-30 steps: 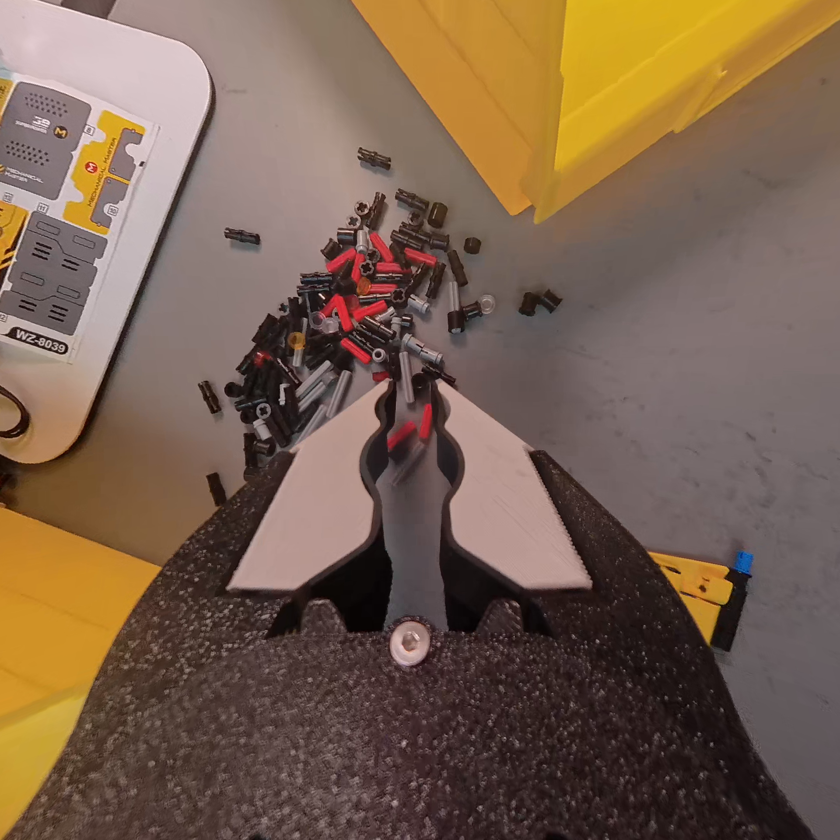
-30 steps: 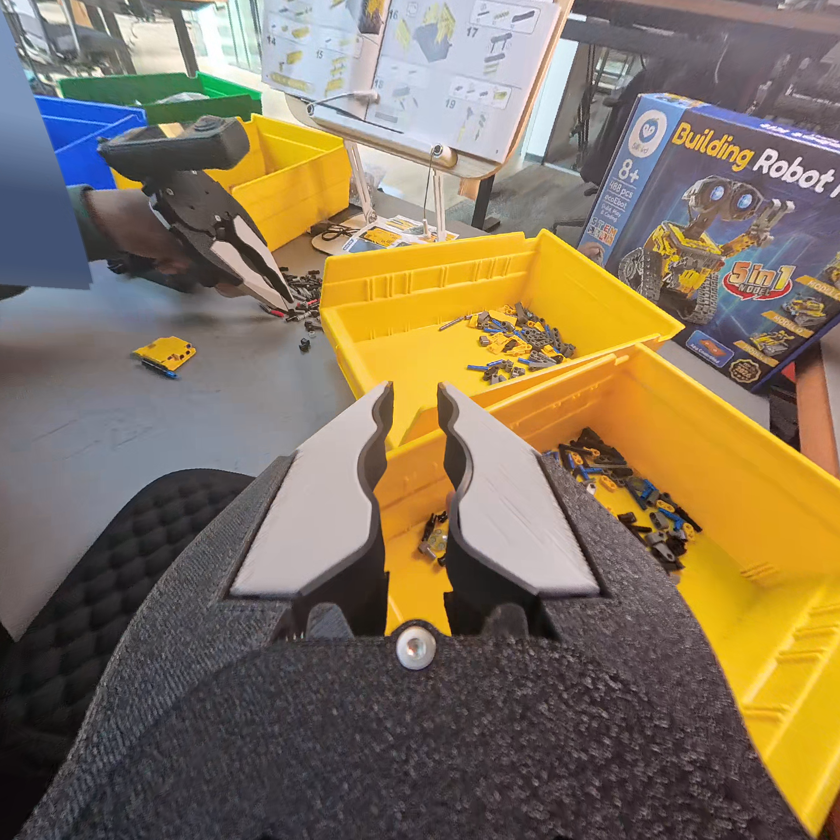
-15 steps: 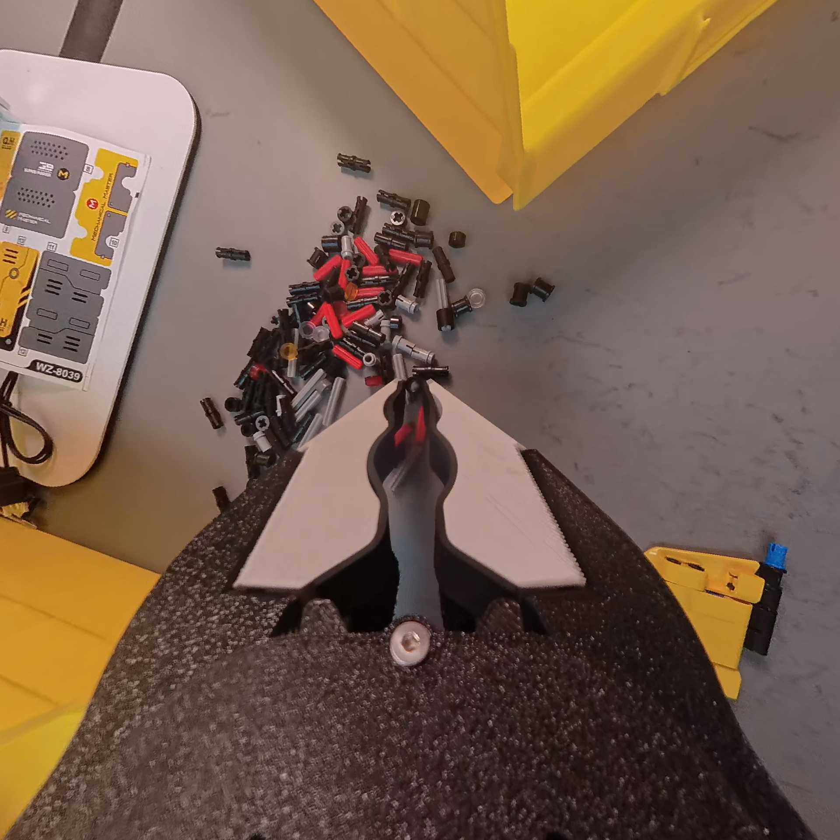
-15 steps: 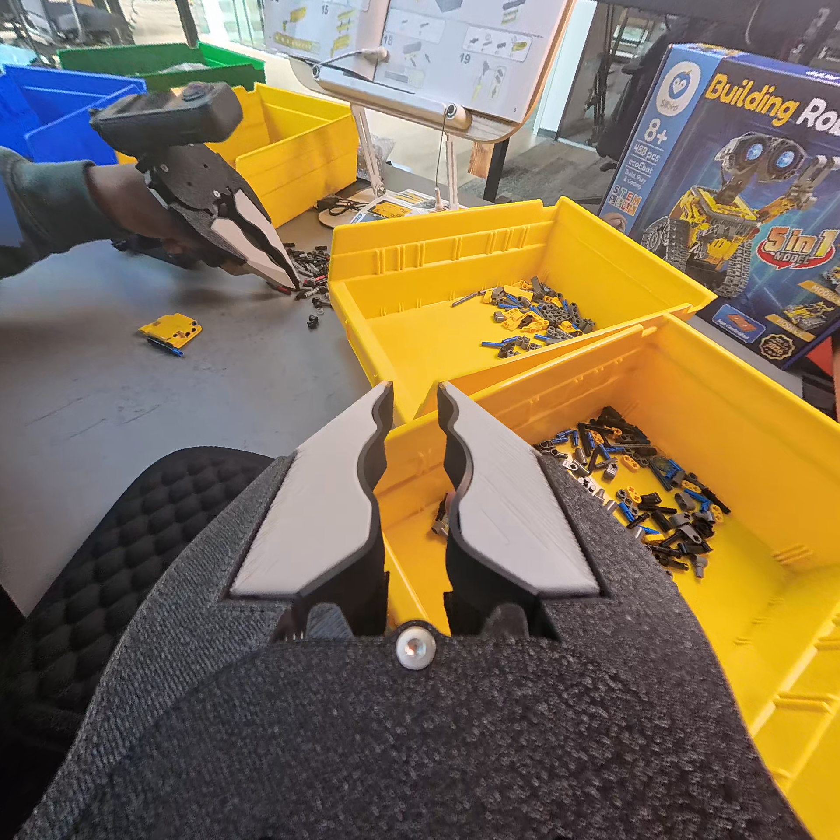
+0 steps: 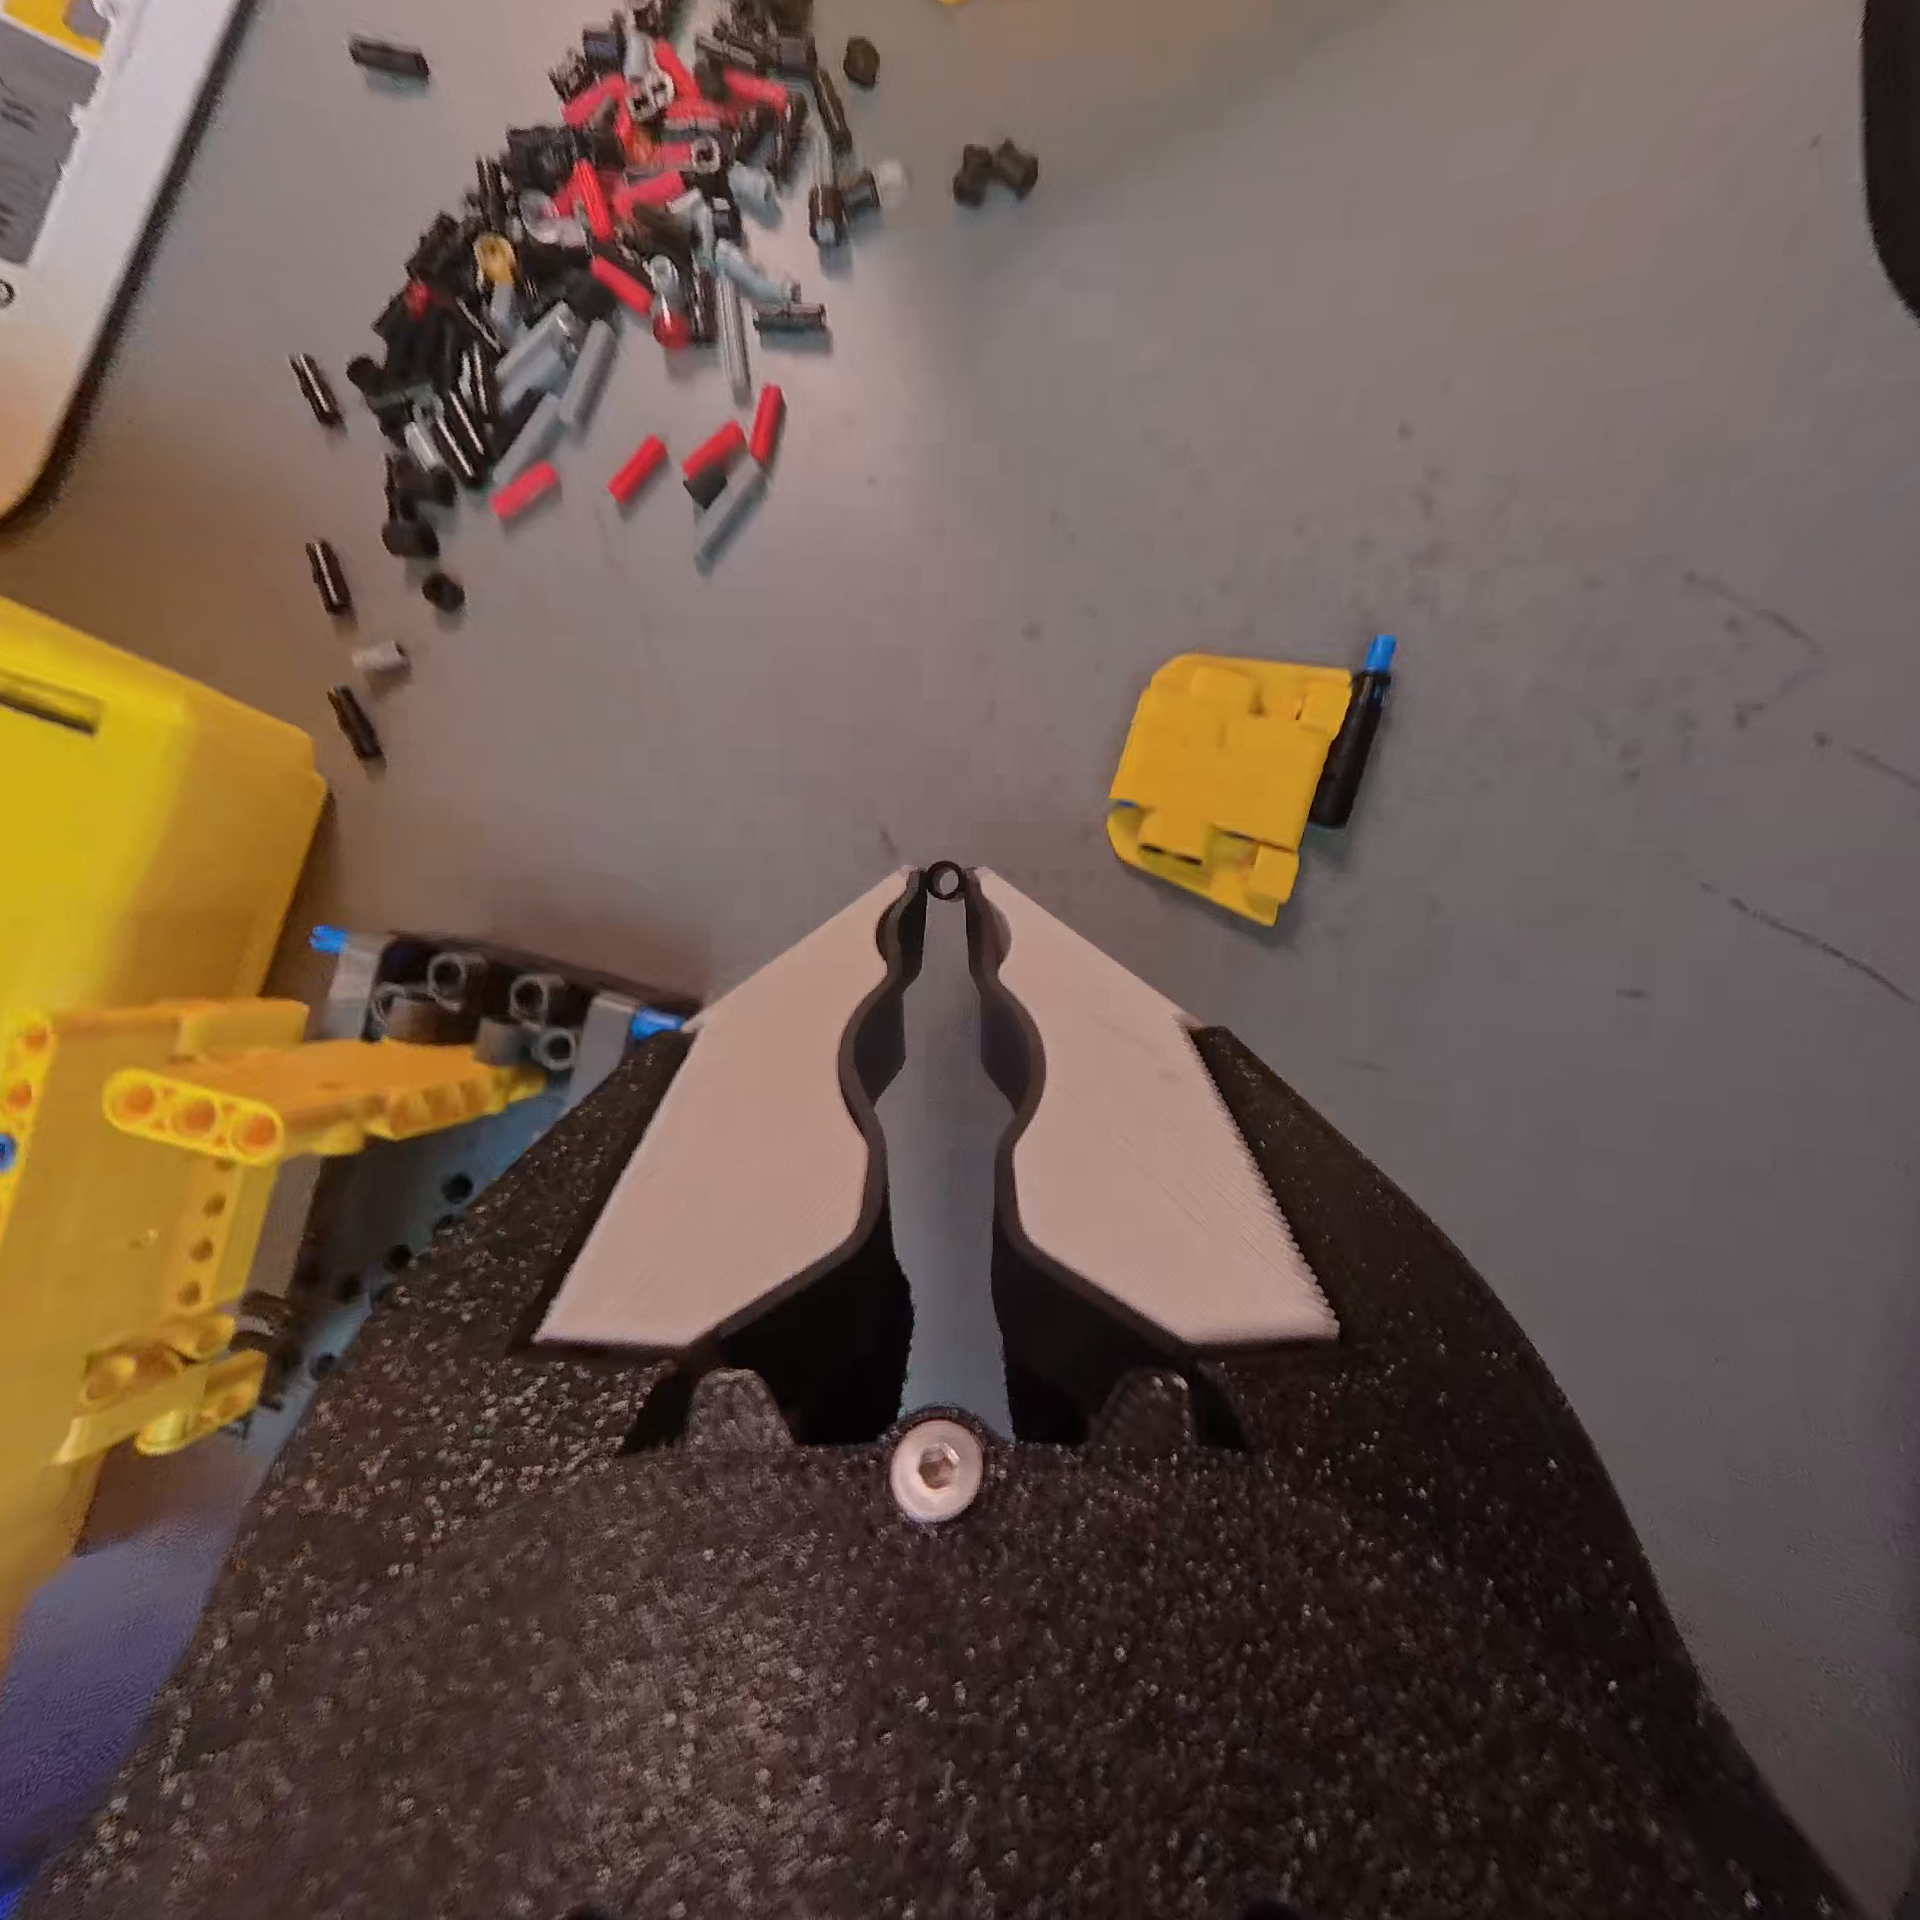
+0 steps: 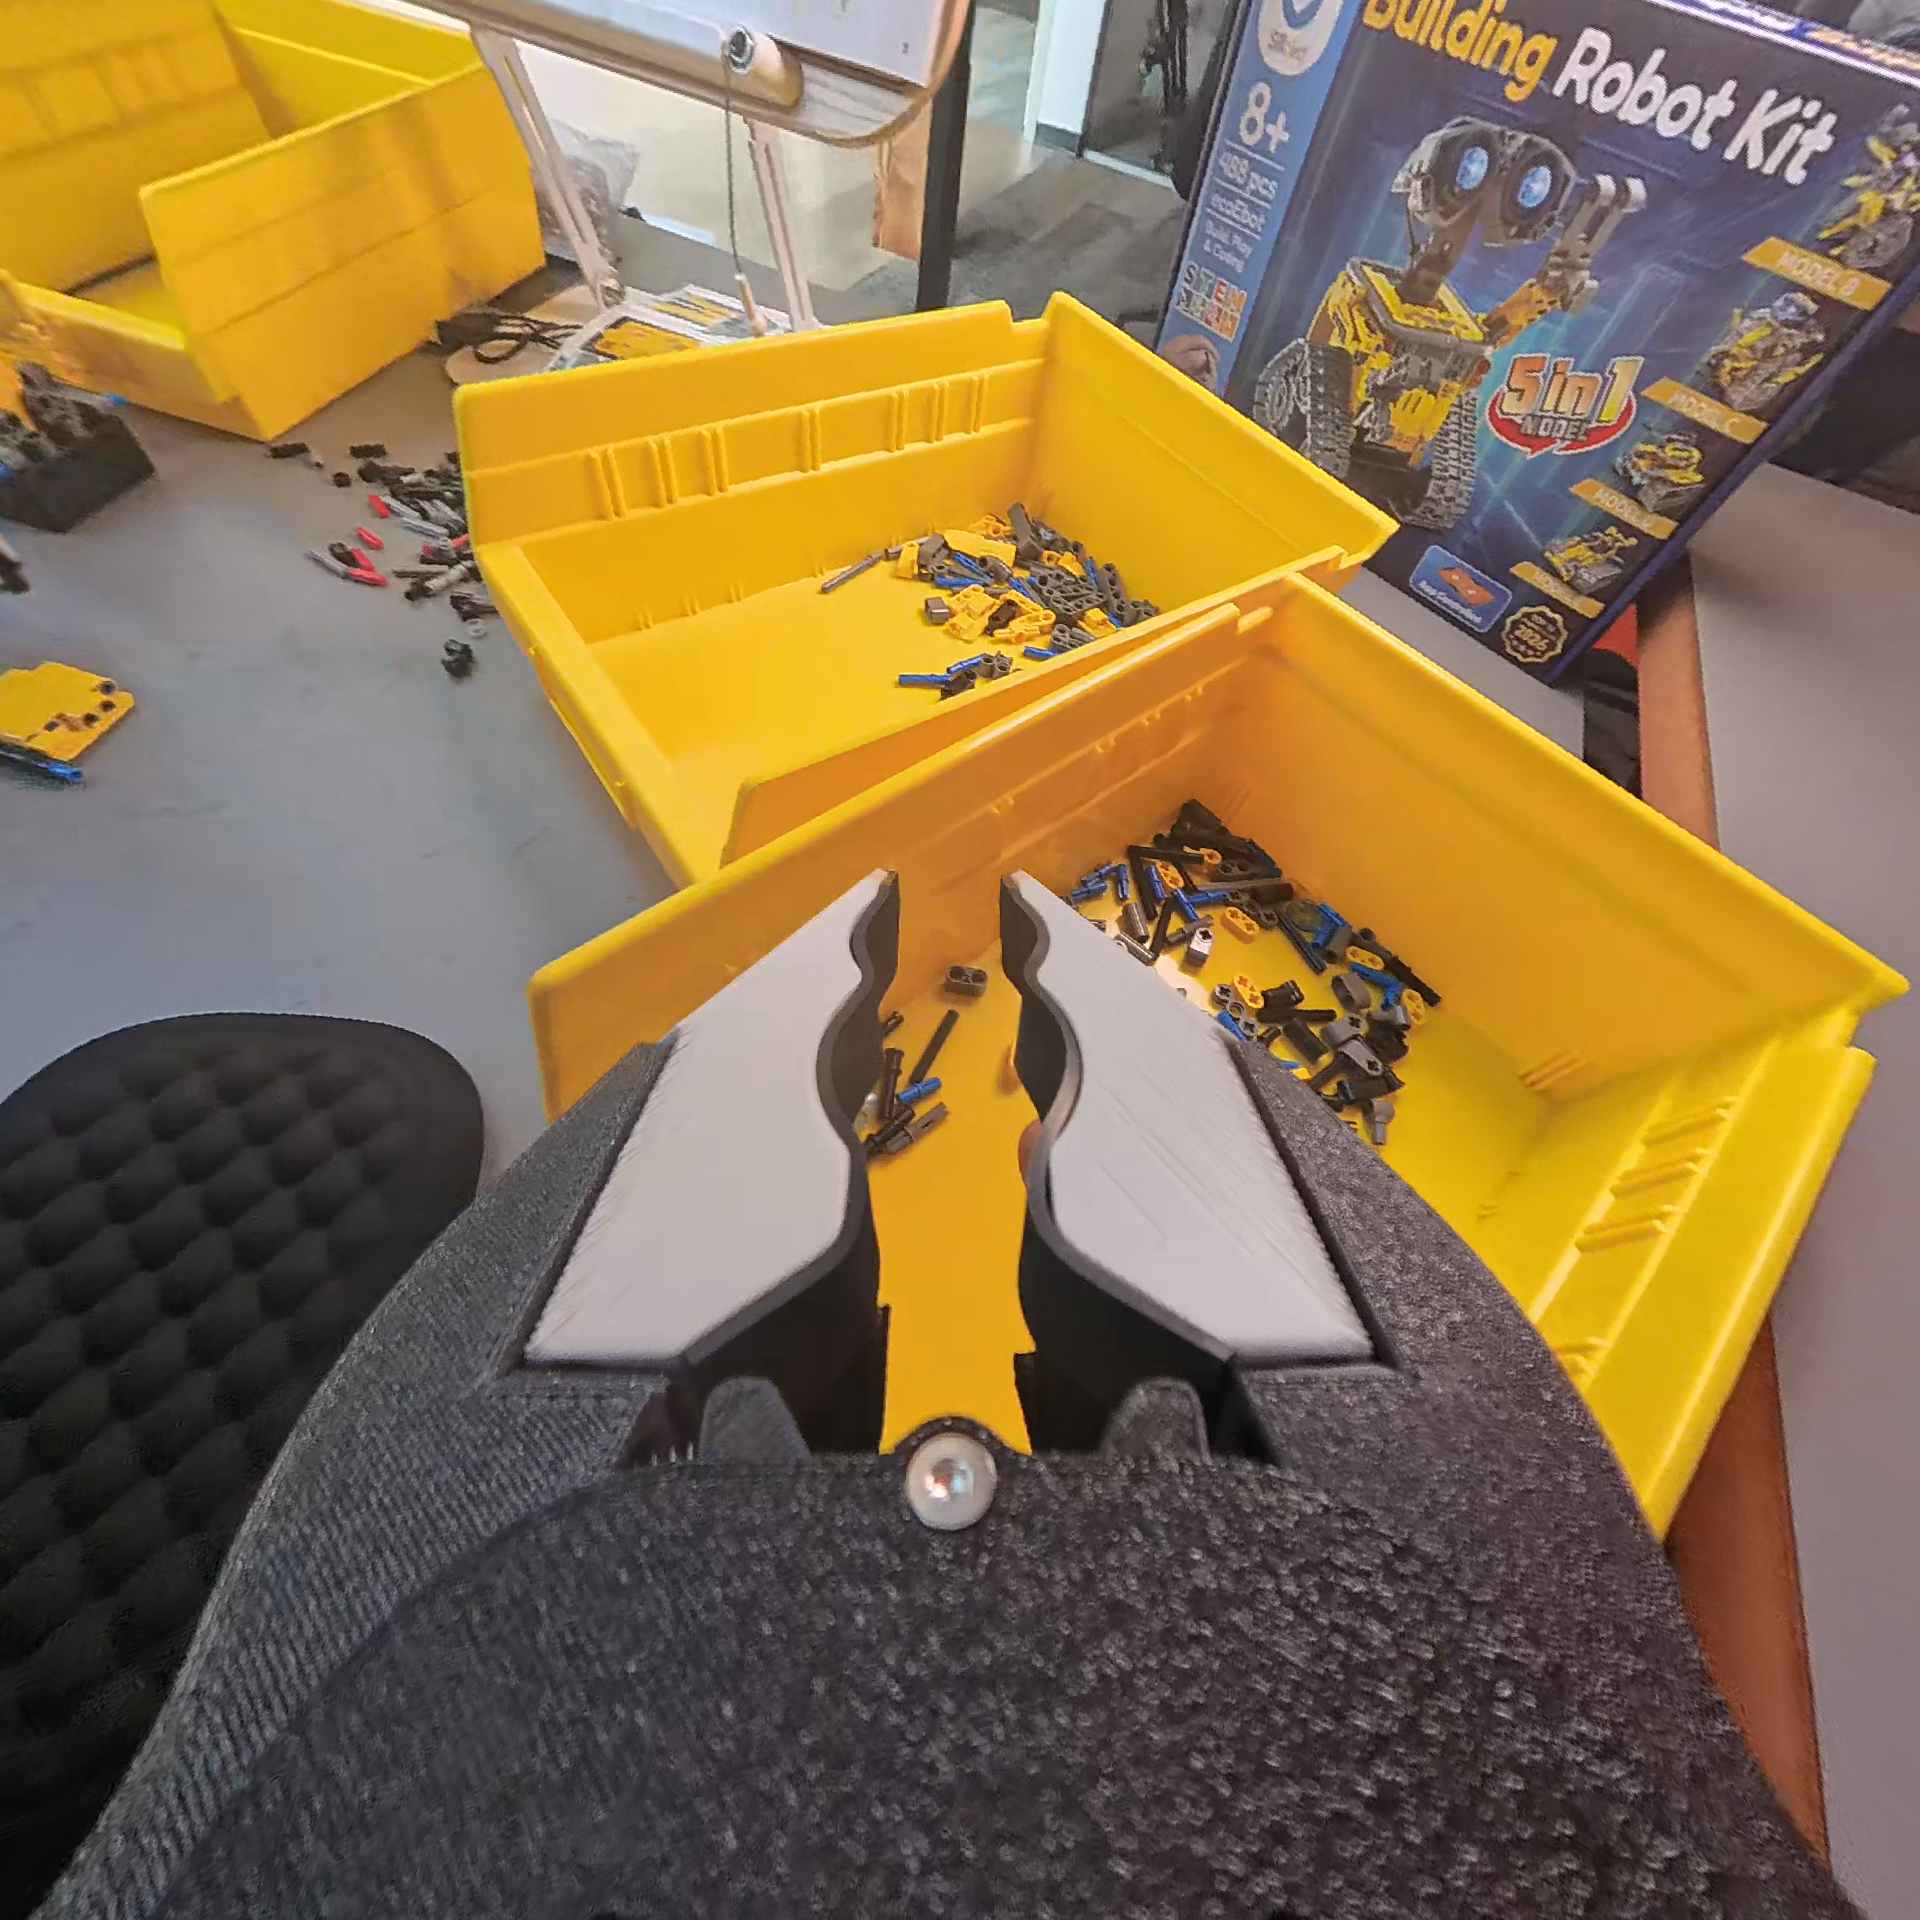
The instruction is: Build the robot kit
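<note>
Grey tabletop [image 5: 1351, 364] is seen in both views. Left gripper [image 5: 944, 883] is pinched on a small black pin [image 5: 944, 880], held end-on at its fingertips above bare table. Yellow plate [image 5: 1221, 769] with a black-and-blue pin on its edge lies just right of the tips; loose pile [image 5: 613, 229] of black, red and grey pins lies well beyond, up-left. Yellow-grey model [image 5: 208, 1122] is at left, beside the gripper body. Right gripper [image 6: 948, 883] is spread, nothing between its jaws, over the near bin [image 6: 1558, 862], whose parts lie just below the tips. Second bin [image 6: 790, 457] sits behind. Printed kit box [image 6: 1558, 260] is behind; sticker sheet [image 5: 42, 135] carries print, blurred.
</note>
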`<move>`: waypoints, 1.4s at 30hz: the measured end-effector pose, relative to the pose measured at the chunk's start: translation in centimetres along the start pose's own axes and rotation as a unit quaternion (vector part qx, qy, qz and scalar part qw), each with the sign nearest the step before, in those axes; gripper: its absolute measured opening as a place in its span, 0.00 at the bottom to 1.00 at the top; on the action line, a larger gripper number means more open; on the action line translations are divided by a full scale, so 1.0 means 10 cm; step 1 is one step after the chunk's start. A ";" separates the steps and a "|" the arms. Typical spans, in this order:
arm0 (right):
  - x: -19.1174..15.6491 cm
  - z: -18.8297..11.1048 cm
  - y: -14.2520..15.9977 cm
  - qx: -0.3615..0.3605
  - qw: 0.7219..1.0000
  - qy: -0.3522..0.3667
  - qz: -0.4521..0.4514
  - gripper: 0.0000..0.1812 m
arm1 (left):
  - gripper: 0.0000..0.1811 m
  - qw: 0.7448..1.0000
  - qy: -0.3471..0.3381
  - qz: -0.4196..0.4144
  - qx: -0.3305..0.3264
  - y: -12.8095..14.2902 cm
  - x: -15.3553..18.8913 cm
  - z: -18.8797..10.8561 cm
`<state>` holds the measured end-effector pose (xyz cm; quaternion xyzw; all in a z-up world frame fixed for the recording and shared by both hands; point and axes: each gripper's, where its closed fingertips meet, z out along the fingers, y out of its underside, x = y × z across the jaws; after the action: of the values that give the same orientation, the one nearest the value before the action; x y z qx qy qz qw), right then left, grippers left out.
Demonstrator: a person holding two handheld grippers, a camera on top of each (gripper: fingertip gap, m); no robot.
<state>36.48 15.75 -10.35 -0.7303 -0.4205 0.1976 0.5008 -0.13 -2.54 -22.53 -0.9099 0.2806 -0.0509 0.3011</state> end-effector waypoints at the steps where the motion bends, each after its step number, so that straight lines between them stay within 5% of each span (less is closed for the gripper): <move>1: 0.05 0.01 0.01 -0.003 1.000 0.007 0.003 0.10 | 0.03 1.000 -0.003 -0.001 -0.007 0.08 0.02 0.00; 14: 0.28 0.08 0.10 -0.035 0.998 0.042 0.016 0.10 | 0.06 1.000 -0.002 0.001 0.015 0.22 0.07 0.01; 21: 0.56 0.13 0.06 -0.052 0.996 0.073 -0.005 0.10 | 0.11 0.989 -0.008 -0.044 0.140 -0.02 0.00 -0.25; 27: 1.07 0.29 0.18 -0.141 0.980 0.107 -0.094 0.09 | 0.14 0.946 -0.066 -0.118 0.296 -0.20 -0.34 -0.67; 34: 1.16 0.69 0.58 -0.274 0.947 0.007 -0.168 0.08 | 0.14 0.913 -0.108 -0.178 0.351 -0.07 -0.62 -0.82; 42: 0.86 0.97 0.97 -0.378 0.894 -0.127 -0.205 0.08 | 0.14 0.917 -0.130 -0.175 0.335 0.00 -0.66 -0.75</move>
<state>38.55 26.84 -22.02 -0.7308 -0.6638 0.0076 0.1590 -7.62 -2.79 -15.93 -0.7891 0.0417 -0.0755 0.6081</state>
